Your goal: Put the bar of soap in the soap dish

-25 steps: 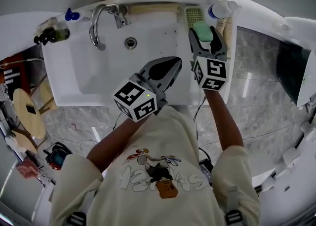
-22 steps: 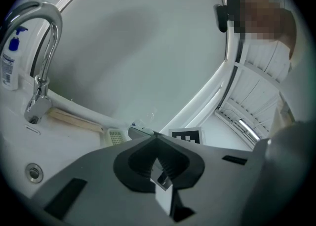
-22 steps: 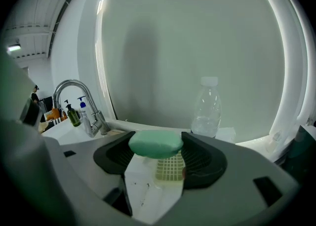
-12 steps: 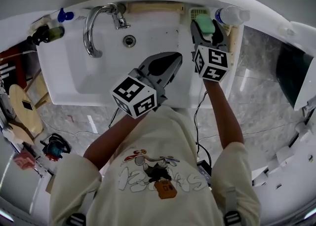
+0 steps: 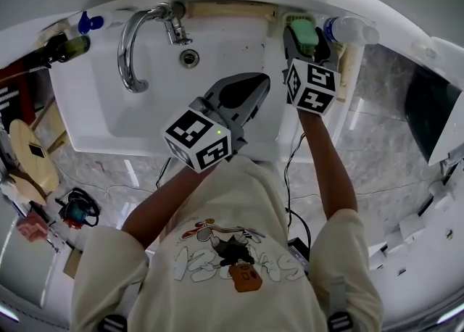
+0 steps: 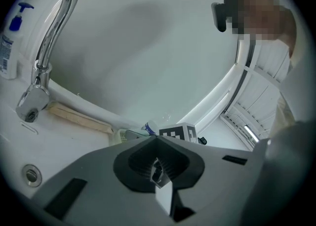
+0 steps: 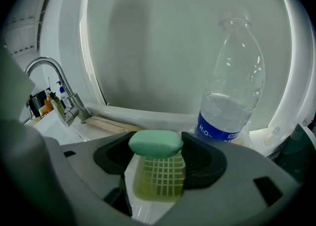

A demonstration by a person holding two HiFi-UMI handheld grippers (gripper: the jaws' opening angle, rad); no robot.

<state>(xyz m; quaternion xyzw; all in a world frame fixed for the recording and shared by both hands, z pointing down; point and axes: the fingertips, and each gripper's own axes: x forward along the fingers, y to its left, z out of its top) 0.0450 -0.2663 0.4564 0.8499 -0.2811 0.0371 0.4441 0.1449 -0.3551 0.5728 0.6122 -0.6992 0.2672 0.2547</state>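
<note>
A mint-green bar of soap is pinched between the jaws of my right gripper, which is shut on it. Directly under and behind the soap lies the pale yellow-green gridded soap dish on the sink's back ledge. From the head view the soap and right gripper hover over the dish at the basin's back right corner. My left gripper hangs over the basin's front right, shut and empty; its tips meet in the left gripper view.
A clear water bottle with a blue label stands just right of the dish. The chrome faucet arches over the white basin at left, with the drain behind it. Small bottles line the left ledge.
My right gripper has carried the soap farther back, from the basin's rim to above the soap dish. The left gripper has hardly moved.
</note>
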